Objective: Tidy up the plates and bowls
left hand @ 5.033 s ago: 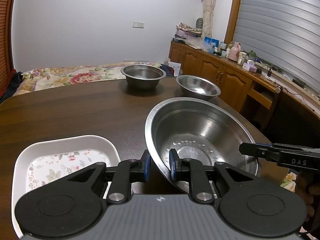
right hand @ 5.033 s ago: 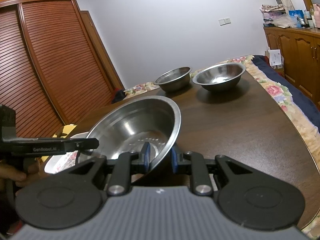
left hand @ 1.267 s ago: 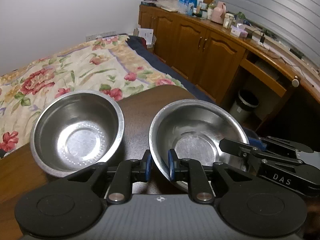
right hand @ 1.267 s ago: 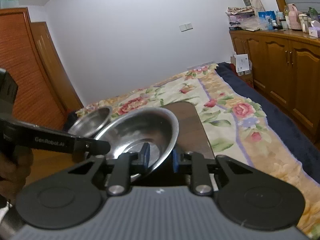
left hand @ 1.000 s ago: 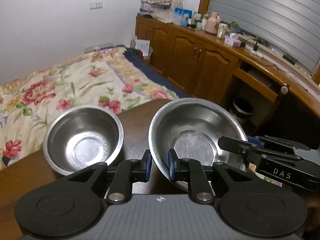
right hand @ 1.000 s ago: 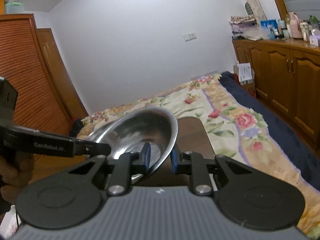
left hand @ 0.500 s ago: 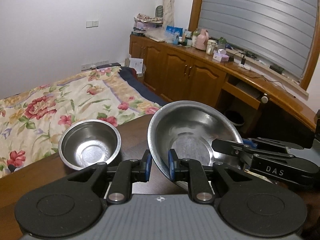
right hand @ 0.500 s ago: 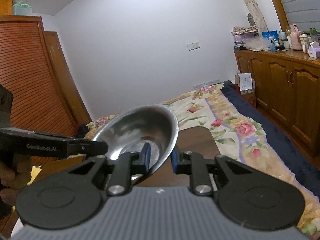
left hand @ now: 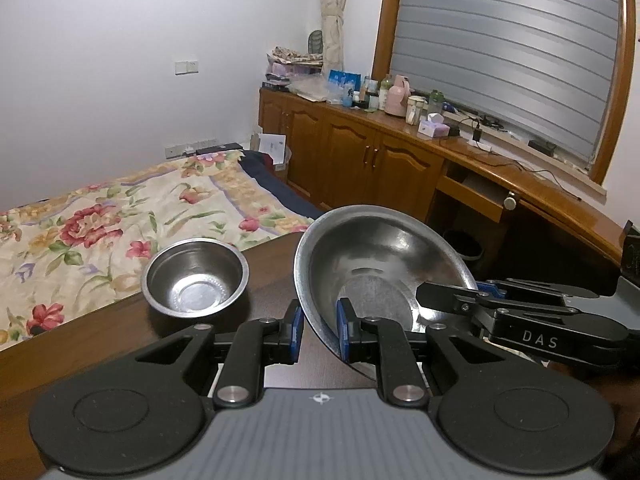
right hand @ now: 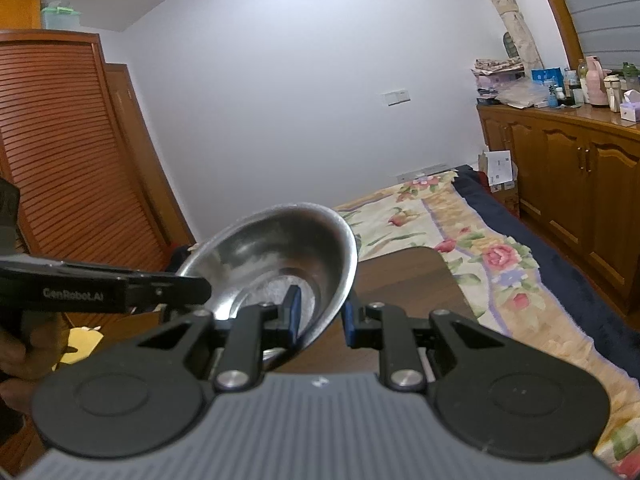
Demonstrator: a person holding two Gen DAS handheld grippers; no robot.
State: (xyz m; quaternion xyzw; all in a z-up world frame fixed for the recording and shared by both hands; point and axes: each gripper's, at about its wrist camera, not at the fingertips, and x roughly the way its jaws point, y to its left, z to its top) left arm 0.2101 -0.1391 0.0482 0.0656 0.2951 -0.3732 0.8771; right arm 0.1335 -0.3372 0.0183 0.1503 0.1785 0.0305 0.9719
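Large steel bowl held tilted above the tabletop, both hand-held grippers clamped on its rim: left, right. Small steel bowl sits near the tabletop's far edge.

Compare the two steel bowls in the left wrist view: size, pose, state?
Size: the held bowl looks wider and shallower than the bowl on the table, though it is nearer the camera. Pose: the held bowl is tilted and lifted; the bowl on the table sits level. State: the left gripper and right gripper each clamp the held bowl's rim; nothing touches the other. Both are bare steel and empty.
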